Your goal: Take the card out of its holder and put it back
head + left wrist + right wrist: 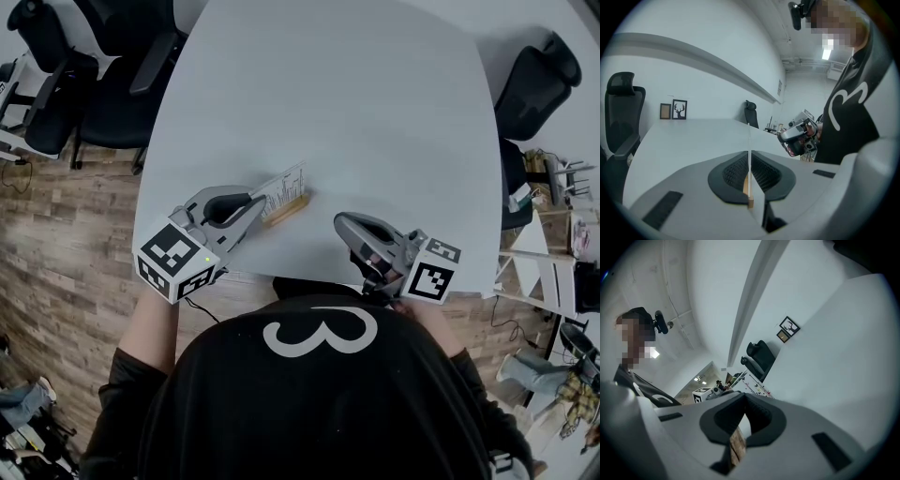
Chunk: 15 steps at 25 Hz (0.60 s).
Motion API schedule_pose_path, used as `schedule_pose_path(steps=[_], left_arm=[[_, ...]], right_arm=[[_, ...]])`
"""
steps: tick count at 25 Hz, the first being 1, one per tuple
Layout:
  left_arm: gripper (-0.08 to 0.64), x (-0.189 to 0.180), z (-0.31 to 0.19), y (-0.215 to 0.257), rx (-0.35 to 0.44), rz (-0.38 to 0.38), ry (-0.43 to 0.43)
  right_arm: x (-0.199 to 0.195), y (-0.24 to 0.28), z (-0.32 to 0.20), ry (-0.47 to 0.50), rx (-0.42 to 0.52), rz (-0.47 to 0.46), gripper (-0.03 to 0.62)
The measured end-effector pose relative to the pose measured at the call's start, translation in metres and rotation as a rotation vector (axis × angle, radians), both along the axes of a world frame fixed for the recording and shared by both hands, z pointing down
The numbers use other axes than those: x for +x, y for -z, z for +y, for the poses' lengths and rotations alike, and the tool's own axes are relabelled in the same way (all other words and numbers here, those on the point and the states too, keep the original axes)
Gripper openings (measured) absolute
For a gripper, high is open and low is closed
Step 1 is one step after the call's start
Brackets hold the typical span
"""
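Observation:
A white printed card (287, 184) stands on edge in a small wooden holder (288, 211) near the front of the white table (356, 103). My left gripper (260, 203) is shut on the card's near end. In the left gripper view the card (750, 145) runs edge-on between the dark pads (733, 171), with the wooden holder (749, 190) at its foot. My right gripper (343, 224) hovers to the right of the holder, apart from it, with its jaws together and nothing in them. The right gripper (743, 401) shows only closed pads.
Black office chairs stand at the left (84, 56) and the far right (534, 84) of the table. The wood floor (66, 244) lies beyond the table's left edge. A cluttered white rack (553, 234) stands at the right. Framed pictures (675, 110) hang on the far wall.

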<state>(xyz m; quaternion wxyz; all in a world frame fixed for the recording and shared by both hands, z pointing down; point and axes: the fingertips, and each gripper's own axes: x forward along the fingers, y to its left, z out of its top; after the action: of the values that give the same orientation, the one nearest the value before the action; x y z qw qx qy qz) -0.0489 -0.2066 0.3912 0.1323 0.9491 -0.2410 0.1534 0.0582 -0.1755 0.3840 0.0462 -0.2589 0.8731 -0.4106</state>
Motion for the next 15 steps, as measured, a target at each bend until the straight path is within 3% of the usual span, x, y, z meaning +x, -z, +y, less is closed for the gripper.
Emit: schedule_pose_path(steps=[15], left_arm=[[0.025,0.0026,0.0016,-0.009,0.009,-0.02,0.012]], right_arm=[[-0.0023,0.001,0.0064,0.013,-0.002,0.012,0.009]])
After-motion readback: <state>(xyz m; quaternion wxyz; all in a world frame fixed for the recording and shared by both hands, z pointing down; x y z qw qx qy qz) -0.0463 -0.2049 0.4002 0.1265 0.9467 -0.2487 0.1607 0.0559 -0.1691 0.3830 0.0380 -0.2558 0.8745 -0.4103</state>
